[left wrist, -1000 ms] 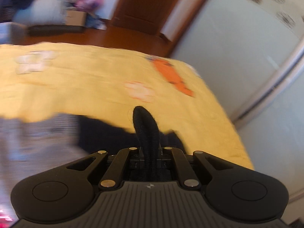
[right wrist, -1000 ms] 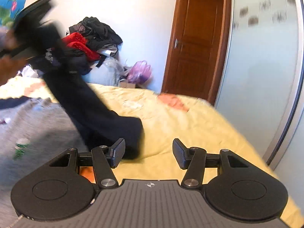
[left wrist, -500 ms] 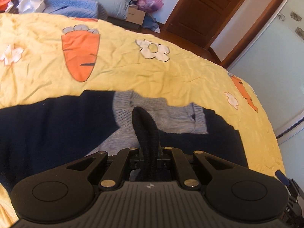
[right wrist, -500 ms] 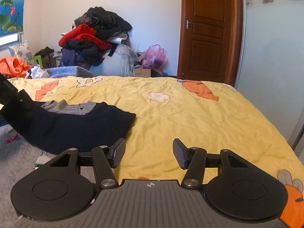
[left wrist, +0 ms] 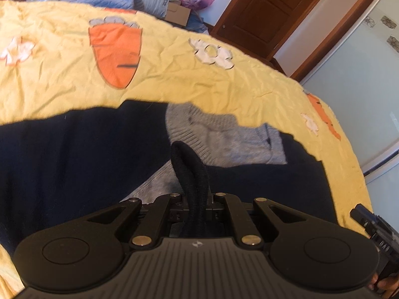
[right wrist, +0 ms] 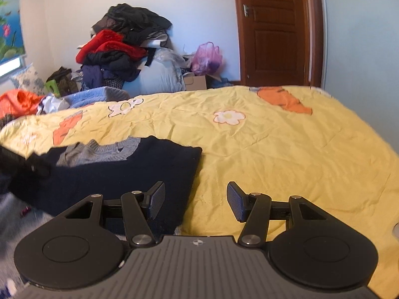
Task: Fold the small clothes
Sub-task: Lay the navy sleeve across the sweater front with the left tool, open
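Left gripper [left wrist: 198, 199] clamped on a dark sleeve cuff [left wrist: 190, 164], held over the sweater [left wrist: 74, 154] spread on the yellow bedspread [left wrist: 162, 74]. Grey collar [left wrist: 212, 134] at 12 o'clock from the cuff; other sleeve already laid across at 3 o'clock. Right gripper [right wrist: 195, 200] wide apart, holding nothing, hovering above the sweater's edge [right wrist: 172, 174] at 10 o'clock. Best to lay the cuff flat across the chest, level with the other sleeve, then release without dragging. Worth smoothing any bunching with the free gripper afterwards.

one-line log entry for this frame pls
left gripper: shut on navy sleeve | right gripper: open, empty | sweater: on yellow quilt
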Motion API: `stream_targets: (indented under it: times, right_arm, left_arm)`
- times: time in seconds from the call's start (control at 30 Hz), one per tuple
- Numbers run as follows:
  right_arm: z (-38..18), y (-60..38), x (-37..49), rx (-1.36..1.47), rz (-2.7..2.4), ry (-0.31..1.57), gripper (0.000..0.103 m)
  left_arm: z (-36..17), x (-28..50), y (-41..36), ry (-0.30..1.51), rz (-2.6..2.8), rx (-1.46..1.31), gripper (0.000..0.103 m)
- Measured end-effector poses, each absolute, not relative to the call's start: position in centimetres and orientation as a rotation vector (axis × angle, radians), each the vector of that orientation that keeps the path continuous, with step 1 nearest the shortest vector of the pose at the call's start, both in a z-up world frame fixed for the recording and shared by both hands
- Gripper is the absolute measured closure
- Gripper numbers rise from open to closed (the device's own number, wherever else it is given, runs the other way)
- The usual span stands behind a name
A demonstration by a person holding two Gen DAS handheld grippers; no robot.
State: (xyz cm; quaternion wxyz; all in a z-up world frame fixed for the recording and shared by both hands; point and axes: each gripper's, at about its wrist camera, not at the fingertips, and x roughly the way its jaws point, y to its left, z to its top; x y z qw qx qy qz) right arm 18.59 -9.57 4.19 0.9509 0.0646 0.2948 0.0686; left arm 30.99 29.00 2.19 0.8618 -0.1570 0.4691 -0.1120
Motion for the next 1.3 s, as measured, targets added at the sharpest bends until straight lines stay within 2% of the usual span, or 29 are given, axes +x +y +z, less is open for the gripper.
stream_targets:
  times: [0.2, 0.5, 0.67, 0.8, 0.87, 0.9, 0.93, 1.0, 1.17, 1.23, 1.3]
  right_arm:
    - [4.4, -6.6, 21.1, 0.101, 0.2, 0.612, 0.046]
    - [1.1, -1.6, 25.7, -0.056, 0.243, 0.788, 0.046]
    - [0.3, -2.2, 24.9, -0.066, 0.257, 0.731, 0.039]
    - [1.1, -2.6, 24.0, -0.002, 0.21, 0.722, 0.039]
    - [2.0, -4.9, 22.9, 0.186, 0.241, 0.701, 0.039]
    - [2.4, -6.2, 22.6, 0.273, 0.256, 0.694, 0.039]
    - [2.6, -7.3, 22.6, 0.349, 0.256, 0.696, 0.039]
    - [2.7, -9.2, 23.2, 0.467, 0.232, 0.708, 0.039]
    - [2.4, -10.9, 24.4, 0.633, 0.179, 0.745, 0.038]
    - [2.9, -8.9, 24.4, 0.593, 0.112, 0.781, 0.038]
    - [4.3, -3.4, 22.9, 0.494, 0.269, 0.76, 0.038]
  left_arm:
    - [1.3, 31.2, 29.2, 0.993, -0.231, -0.336, 0.098]
    - [0.8, 31.2, 29.7, 0.99, -0.237, -0.355, 0.098]
    - [0.0, 31.1, 30.9, 0.954, -0.262, -0.428, 0.095]
    - [-0.6, 30.0, 31.9, 0.899, -0.273, -0.518, 0.092]
    - [0.0, 28.6, 33.1, 0.908, -0.233, -0.621, 0.079]
    - [0.6, 27.5, 33.6, 0.887, -0.218, -0.651, 0.058]
    - [1.4, 26.0, 34.2, 0.847, -0.215, -0.668, 0.029]
    - [3.1, 22.6, 35.2, 0.744, -0.211, -0.678, 0.013]
    - [5.5, 15.0, 37.8, 0.653, -0.237, -0.777, 0.013]
    - [6.2, 12.3, 39.0, 0.633, -0.232, -0.811, 0.013]
    - [6.9, 9.4, 41.0, 0.568, -0.205, -0.868, 0.013]
